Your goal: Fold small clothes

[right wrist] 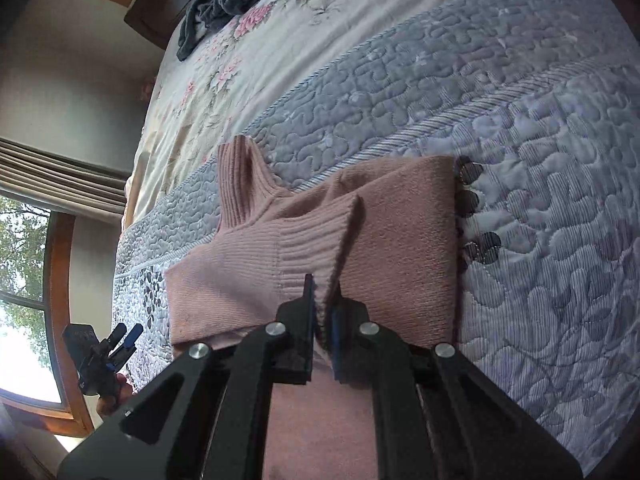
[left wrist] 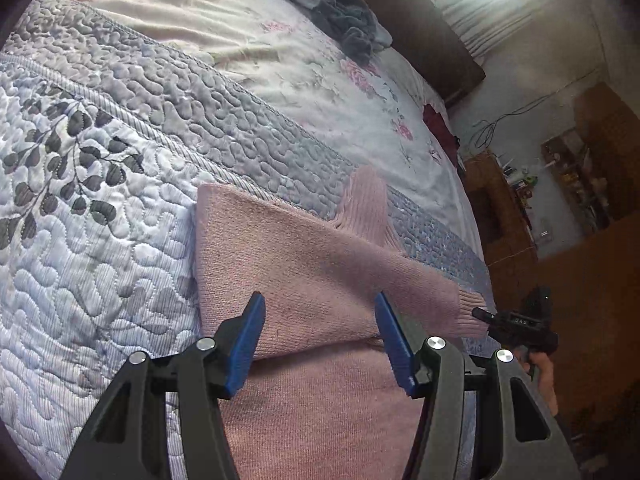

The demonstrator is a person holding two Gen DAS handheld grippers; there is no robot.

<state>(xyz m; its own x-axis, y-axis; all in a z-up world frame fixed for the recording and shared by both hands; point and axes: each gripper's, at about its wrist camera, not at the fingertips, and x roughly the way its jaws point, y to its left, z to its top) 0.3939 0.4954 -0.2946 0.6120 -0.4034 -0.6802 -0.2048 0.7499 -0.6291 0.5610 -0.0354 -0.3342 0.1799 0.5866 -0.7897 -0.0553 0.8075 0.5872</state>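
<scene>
The pink sweater (right wrist: 400, 240) lies flat on the quilted bedspread (right wrist: 560, 280), filling the centre of my right wrist view, with its ribbed turtleneck (right wrist: 236, 184) sticking up toward the upper left of that frame. One sleeve is already laid across the body, and its ribbed cuff (right wrist: 316, 240) is what I have hold of: my right gripper (right wrist: 323, 300) is clamped on the cuff edge, cloth bunched between the two fingers. I judge I am holding it there to steer the sleeve and lay it straight over the chest, so the fold stays narrow.

My left gripper (left wrist: 318, 320) sits low in the left wrist view with its blue pads (left wrist: 246, 344) spread well apart, over the sweater's body and gripping nothing. I take that as readiness to pin or smooth the cloth while the other side works. In that same view the cuff end shows at the right edge, beside the other tool.

Well apart, at the top of both frames, a dark grey garment (left wrist: 332, 12) lies crumpled on the floral sheet (left wrist: 320, 92), probably waiting its turn.
</scene>
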